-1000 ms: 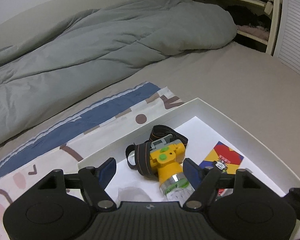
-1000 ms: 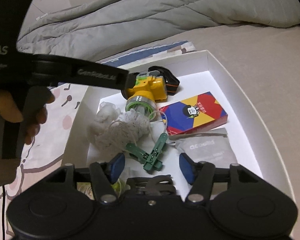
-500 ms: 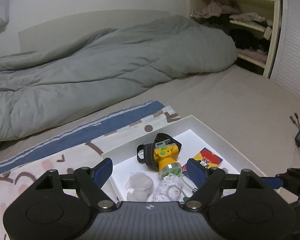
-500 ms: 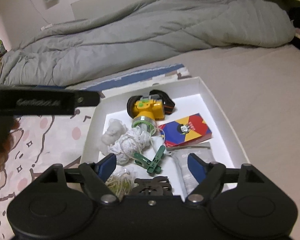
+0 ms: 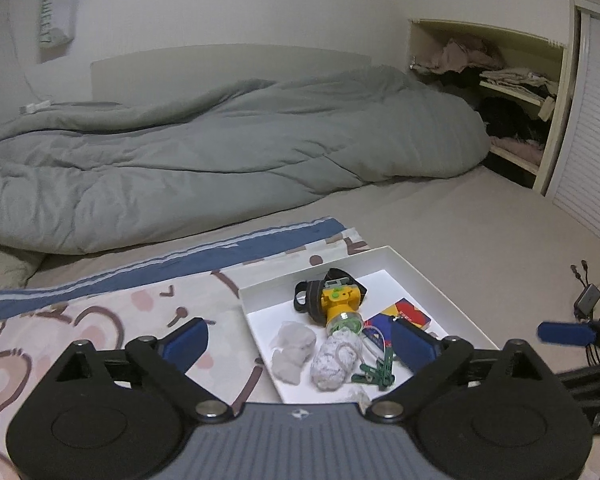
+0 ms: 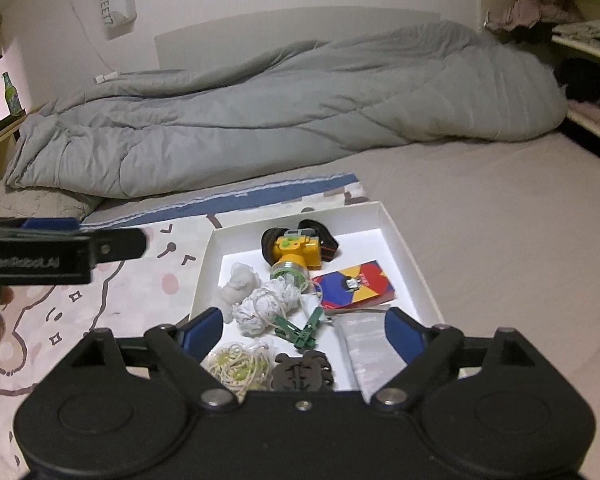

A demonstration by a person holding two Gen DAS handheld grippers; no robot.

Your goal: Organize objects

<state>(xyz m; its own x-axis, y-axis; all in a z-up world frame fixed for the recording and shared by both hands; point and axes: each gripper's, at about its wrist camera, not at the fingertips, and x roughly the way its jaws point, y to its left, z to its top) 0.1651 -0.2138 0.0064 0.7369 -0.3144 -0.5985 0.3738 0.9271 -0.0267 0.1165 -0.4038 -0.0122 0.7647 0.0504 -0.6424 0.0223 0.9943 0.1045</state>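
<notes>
since the earlier frames both your grippers have pulled up and back from the box, so its contents now look smaller and farther off, and the fingers of each have just been opening with nothing between them. your left gripper [image 5: 298,338] has its fingers wide apart and empty, hanging above the near left corner of the white box [image 5: 440,282]. your right gripper [image 6: 304,326] is the same, fingers spread and empty, over the near end of the box.

outward from there, everything sits inside the box on the bed [image 6: 500,240]: a dark hair clip [image 6: 304,372] and a tangle of pale cord [image 6: 236,364] nearest, then a green clothes peg [image 6: 304,330], a white ball of string [image 6: 266,304], a grey pouch [image 6: 370,344], a colourful card packet [image 6: 354,284] and the yellow headlamp [image 6: 298,254] at the far end.

this reads as a let-go and retreat, with the sorting likely done or nearly so. if anything is left off-frame, you would need to swing away to find it; otherwise, keep clear of the box.
</notes>
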